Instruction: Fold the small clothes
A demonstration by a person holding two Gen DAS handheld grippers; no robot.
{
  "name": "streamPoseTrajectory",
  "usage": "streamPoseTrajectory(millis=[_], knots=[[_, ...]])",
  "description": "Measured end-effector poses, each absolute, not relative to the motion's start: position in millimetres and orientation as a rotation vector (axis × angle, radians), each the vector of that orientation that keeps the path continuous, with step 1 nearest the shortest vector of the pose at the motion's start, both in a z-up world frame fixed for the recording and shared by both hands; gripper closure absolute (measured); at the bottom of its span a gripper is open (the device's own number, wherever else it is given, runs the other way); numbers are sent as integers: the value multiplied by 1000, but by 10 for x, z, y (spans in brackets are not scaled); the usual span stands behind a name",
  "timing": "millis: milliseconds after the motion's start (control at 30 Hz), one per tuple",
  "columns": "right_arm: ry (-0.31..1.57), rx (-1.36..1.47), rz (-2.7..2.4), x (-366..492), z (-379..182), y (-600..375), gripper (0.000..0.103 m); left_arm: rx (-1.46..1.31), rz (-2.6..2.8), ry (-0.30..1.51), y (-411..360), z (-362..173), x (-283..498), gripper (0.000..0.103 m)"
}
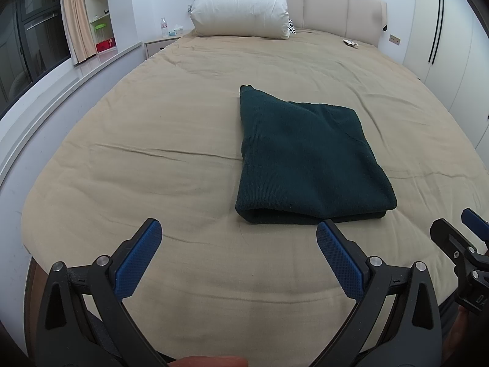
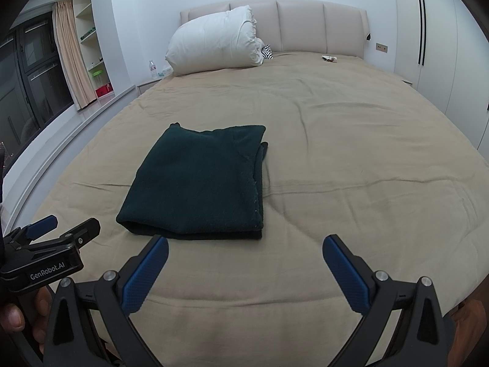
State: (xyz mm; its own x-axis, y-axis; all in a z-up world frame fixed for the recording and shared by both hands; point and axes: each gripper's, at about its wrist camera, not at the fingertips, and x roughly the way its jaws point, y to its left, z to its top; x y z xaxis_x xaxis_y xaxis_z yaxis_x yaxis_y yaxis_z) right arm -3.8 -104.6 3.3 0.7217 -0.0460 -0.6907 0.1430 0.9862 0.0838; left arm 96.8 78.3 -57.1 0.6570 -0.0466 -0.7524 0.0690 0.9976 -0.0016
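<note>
A big bed with a tan cloth cover [image 1: 171,159] fills most of both views, and its padded beige headboard [image 1: 333,6] stands at the far end against a white wall. A tall white wardrobe with long black handles [image 1: 443,46] is on the right side of the room, and a dark window with a peach curtain [image 1: 75,15] is on the left, next to white shelves. A puffy white pillow [image 1: 241,7] lies at the head of the bed, leaning on the headboard. The folded dark green knit piece of clothing [image 1: 305,159] lies flat on the cover near the middle of the bed, in a thick neat stack with one corner sticking up at the far left. The left tongs [image 1: 238,244], black with blue pads, are held wide apart above the near edge of the bed, just in front of the green clothing and not touching it, with nothing between them. The right tongs [image 2: 244,257] are also wide apart and hold nothing, and they hover near the front right corner of the green clothing. A small clear water bottle [image 1: 164,27] stands on the bedside stand to the left of the pillow. A tiny crumpled wrapper [image 1: 351,43] lies on the far right of the bed.
</note>
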Motion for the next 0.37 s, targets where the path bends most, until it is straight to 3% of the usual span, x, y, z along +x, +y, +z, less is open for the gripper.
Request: streamPoseTrajectory(millis=[367], knots=[[760,138,-104,-45,40,-1053,0,28,-76,843,800,-583,985,0]])
